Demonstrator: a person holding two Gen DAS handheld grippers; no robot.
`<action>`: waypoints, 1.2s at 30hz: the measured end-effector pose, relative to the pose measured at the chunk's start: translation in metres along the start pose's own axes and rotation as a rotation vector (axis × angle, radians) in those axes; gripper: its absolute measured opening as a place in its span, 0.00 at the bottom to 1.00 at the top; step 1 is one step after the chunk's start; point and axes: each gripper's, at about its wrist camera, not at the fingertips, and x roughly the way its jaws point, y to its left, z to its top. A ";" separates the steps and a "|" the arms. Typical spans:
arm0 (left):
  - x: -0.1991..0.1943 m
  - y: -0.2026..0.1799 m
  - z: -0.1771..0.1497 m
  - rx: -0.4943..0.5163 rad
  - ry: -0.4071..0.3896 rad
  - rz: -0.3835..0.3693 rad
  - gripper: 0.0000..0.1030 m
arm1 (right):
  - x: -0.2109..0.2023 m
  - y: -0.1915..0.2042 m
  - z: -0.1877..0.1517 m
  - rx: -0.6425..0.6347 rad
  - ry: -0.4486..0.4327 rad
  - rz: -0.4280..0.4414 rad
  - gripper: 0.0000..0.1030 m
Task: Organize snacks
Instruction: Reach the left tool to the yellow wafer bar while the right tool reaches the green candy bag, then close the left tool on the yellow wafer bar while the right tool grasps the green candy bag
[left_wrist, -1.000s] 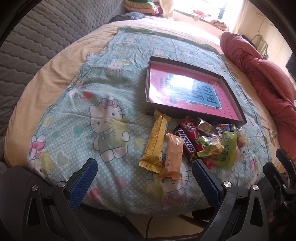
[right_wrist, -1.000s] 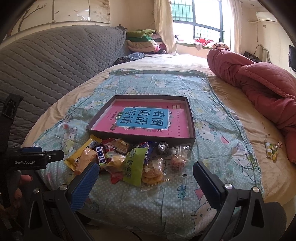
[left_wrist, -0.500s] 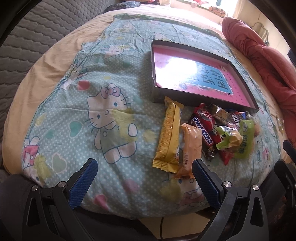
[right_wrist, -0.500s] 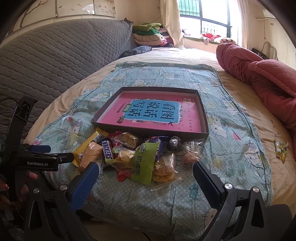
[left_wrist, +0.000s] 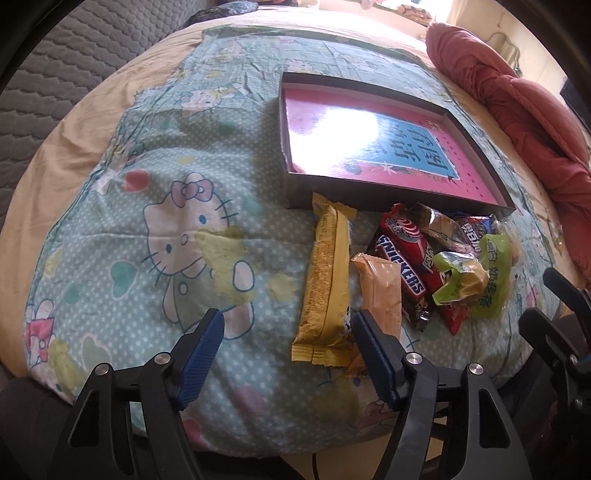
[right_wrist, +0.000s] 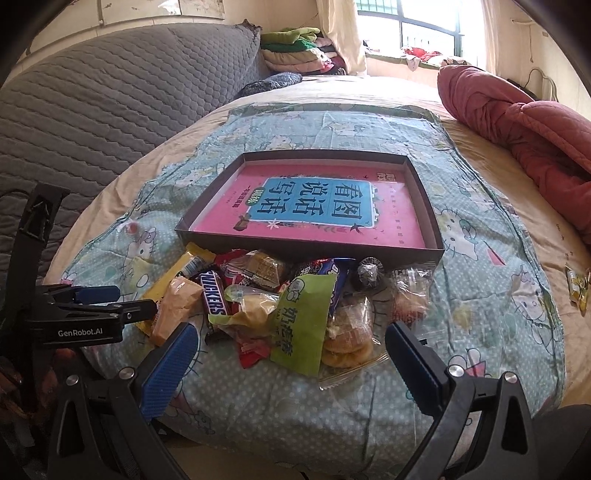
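The left tool (left_wrist: 286, 345) hangs open over the near edge of the bed (left_wrist: 74, 147), its fingers spread and holding nothing; its right finger sits close by the lower ends of the yellow bar (left_wrist: 327, 280) and the orange packet (left_wrist: 382, 291), though whether it touches them cannot be told. The right tool (right_wrist: 288, 354) is likewise open and empty, low in front of the snack pile (right_wrist: 280, 295).

The likeliest trouble, as I judge it: with those two wrappers lying side by side, a closing left tool could catch both at once, or pinch only a crimped end and let the slick foil slip. The blanket (left_wrist: 166, 229) is soft and falls away at the edge (a poor surface to press against), so a nudged snack could slide off the bed.

The snacks lie heaped just in front of the shallow box (right_wrist: 424, 206), touching its near wall: the yellow bar leftmost, then the orange packet, a Snickers bar (left_wrist: 404, 275), a red wrapper (left_wrist: 413, 236), a green pouch (right_wrist: 303, 317) and a clear bag of biscuits (right_wrist: 347, 332) to the right. The box holds only a pink book (right_wrist: 325, 206). One stray sweet (right_wrist: 578, 286) lies well off to the box's right.
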 end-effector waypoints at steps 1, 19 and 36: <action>0.000 -0.002 0.000 0.006 -0.002 -0.005 0.69 | 0.003 0.001 0.001 0.007 0.004 -0.003 0.99; 0.022 -0.003 0.012 0.020 0.017 -0.020 0.60 | 0.057 0.019 0.007 0.011 0.107 -0.142 0.86; 0.032 -0.012 0.020 0.070 -0.007 -0.072 0.19 | 0.054 0.004 0.009 0.016 0.080 -0.084 0.50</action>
